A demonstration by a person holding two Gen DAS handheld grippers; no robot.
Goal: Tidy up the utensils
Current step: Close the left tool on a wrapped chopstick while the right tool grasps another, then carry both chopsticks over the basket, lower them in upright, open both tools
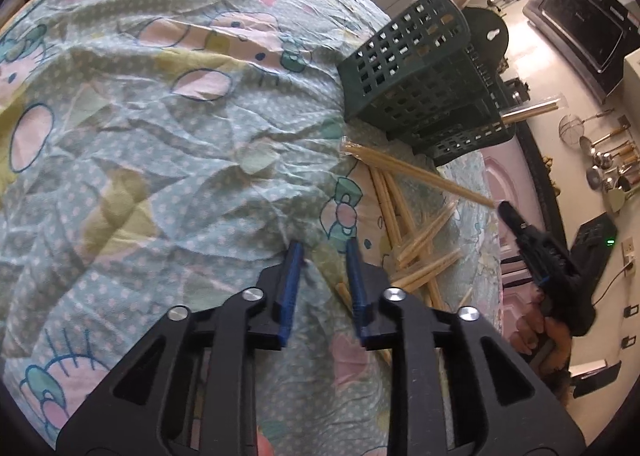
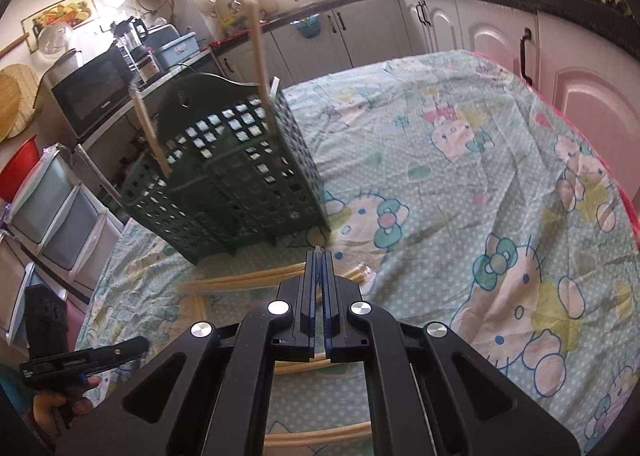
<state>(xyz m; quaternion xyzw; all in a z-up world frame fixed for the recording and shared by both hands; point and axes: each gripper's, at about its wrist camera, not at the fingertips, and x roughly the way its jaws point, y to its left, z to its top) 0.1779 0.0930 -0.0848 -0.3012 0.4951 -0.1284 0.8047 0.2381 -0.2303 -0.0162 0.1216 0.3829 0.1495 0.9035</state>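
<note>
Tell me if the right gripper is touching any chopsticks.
Touching. Right wrist view: the right gripper is shut on a wrapped chopstick pair, with clear wrap poking out between its pads. Left wrist view: that pair's end meets the gripper's tip.

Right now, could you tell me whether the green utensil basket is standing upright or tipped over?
Upright: the green basket stands on its feet on the tablecloth, with wrapped chopsticks poking from its open top.
</note>
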